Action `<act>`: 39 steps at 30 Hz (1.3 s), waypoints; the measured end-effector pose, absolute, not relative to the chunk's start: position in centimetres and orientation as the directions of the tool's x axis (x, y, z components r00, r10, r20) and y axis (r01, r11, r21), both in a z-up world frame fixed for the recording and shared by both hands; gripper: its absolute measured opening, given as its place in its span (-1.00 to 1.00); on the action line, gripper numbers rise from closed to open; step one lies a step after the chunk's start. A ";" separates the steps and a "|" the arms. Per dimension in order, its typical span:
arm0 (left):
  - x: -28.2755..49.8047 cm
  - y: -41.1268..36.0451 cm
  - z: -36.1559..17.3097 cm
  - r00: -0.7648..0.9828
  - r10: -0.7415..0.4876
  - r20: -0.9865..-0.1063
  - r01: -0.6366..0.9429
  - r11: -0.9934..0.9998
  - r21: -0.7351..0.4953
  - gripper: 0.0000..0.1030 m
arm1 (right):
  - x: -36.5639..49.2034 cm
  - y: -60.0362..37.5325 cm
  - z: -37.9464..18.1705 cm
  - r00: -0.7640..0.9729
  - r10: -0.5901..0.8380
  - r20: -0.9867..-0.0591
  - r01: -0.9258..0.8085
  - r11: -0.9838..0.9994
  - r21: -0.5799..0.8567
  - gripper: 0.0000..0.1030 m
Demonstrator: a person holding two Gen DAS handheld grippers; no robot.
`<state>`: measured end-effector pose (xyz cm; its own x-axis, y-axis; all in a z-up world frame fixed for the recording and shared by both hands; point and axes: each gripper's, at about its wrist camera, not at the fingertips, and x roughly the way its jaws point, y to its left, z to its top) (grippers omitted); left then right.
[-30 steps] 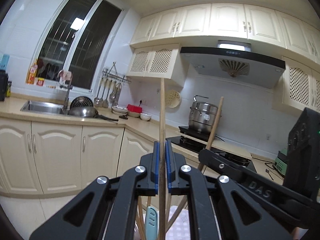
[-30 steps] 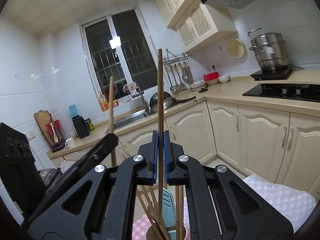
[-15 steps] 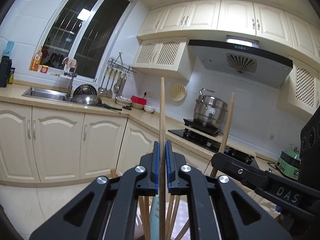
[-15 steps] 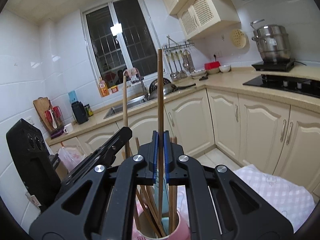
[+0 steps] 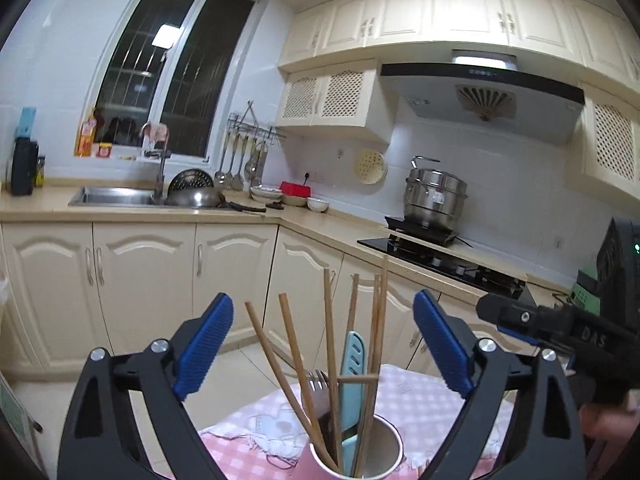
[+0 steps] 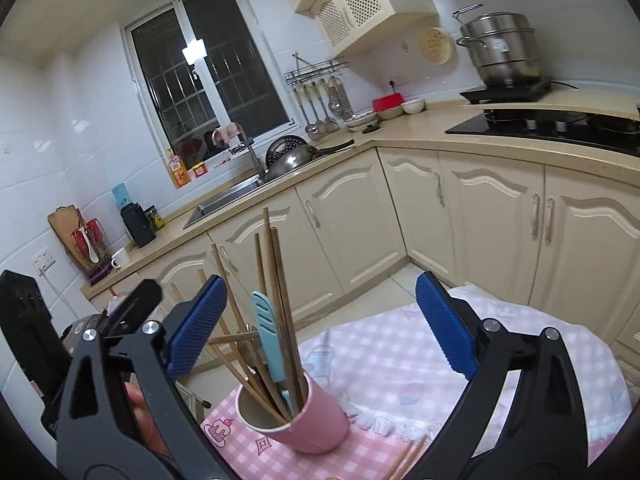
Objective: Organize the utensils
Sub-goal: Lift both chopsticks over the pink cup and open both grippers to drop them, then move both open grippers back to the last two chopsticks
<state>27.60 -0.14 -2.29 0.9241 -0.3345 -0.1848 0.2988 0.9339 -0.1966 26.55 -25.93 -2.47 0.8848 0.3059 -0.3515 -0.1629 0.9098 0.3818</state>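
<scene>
1. surface (image 6: 400, 364): small table under pink/white checked cloth, kitchen cabinets behind. carries the cup; a few more chopsticks (image 6: 408, 458) lie on the cloth nr the bottom edge of the right view, not yet sorted.
2. left gripper (image 5: 322, 350): jaws opening, blue pads wide apart either side of the chopstick bundle, touching none. holds nothing.
3. right gripper (image 6: 320, 328): jaws opening, pads wide, cup + sticks below and between them, no contact seen. holds nothing.
4. pink cup (image 6: 304, 420): upright on the cloth, nr its front-left edge in the right view; takes the utensils.
5. contents: wooden chopsticks (image 5: 330, 344) standing and leaning at mixed angles, one lying crosswise; blue plastic utensil (image 6: 268, 328); fork (image 5: 318, 384) tines just visible.
6. step in hand (judged): release. each gripper has just let a chopstick go into the cup.
7. next move (judged): back both grippers up and clear w/o knocking the leaning sticks, then go for the loose chopsticks on the cloth. thin, flat-lying, so a low, precise pinch is needed.
8. diff vs 1 s ago: both grippers were clamped on one upright chopstick each; now both let go, sticks sit in the cup, and the cup shows fuller in both views.
</scene>
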 end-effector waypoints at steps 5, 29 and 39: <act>26.6 0.8 -2.3 0.922 -0.333 -0.198 0.290 0.932 -0.219 0.74 | 25.5 -26.1 -2.5 0.884 0.306 -0.354 -0.163 0.910 0.381 0.82; 23.3 1.4 -5.7 0.874 -0.335 -0.352 0.287 0.940 -0.182 0.74 | 21.8 -31.0 -8.0 0.817 0.209 -0.538 0.031 0.915 0.402 0.82; 22.0 -2.8 -8.2 0.801 -0.365 -0.474 0.372 0.924 -0.083 0.74 | 19.7 -31.6 -11.0 0.737 0.206 -0.643 0.070 0.924 0.377 0.82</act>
